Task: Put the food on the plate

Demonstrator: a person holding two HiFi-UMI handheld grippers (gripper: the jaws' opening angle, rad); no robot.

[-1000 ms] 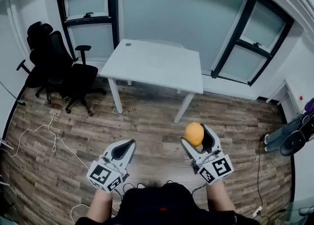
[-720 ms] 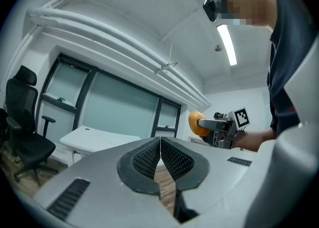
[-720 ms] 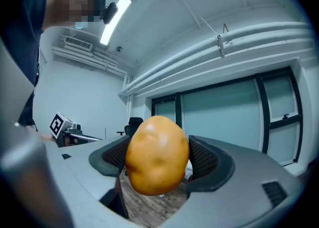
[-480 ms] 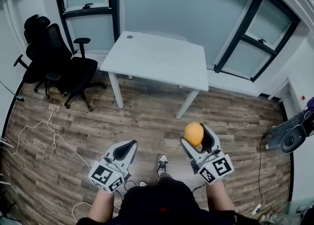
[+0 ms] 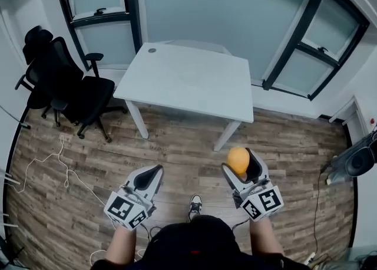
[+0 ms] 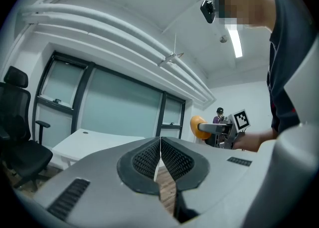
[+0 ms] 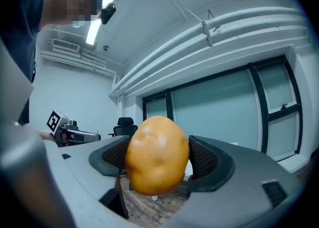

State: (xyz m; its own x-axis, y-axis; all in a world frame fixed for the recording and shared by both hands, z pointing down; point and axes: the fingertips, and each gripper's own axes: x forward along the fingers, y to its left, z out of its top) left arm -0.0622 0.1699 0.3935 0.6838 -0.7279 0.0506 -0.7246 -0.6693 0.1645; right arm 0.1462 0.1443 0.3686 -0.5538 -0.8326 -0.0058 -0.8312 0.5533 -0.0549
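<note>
Clamped tight, the right gripper (image 5: 240, 164) has a potato (image 5: 238, 160) between its pads. The yellow-brown tuber stands up past the jaw tips and is held in the air over the wood floor (image 5: 177, 142). Over to the left gripper (image 5: 150, 174): its jaws are pressed together with nothing between them, and it sits level with its partner and well apart from it.

Ahead is the white desk (image 5: 188, 77). Its near edge runs across beyond both grippers, well apart from them, with open floor in between and around its legs. Black office chairs (image 5: 65, 83) crowd the desk's left end, near the window wall. White cable (image 5: 62, 168) loops over the boards to the left of the left gripper. One shoe (image 5: 195, 207) shows low in the head view, between the two grippers.
</note>
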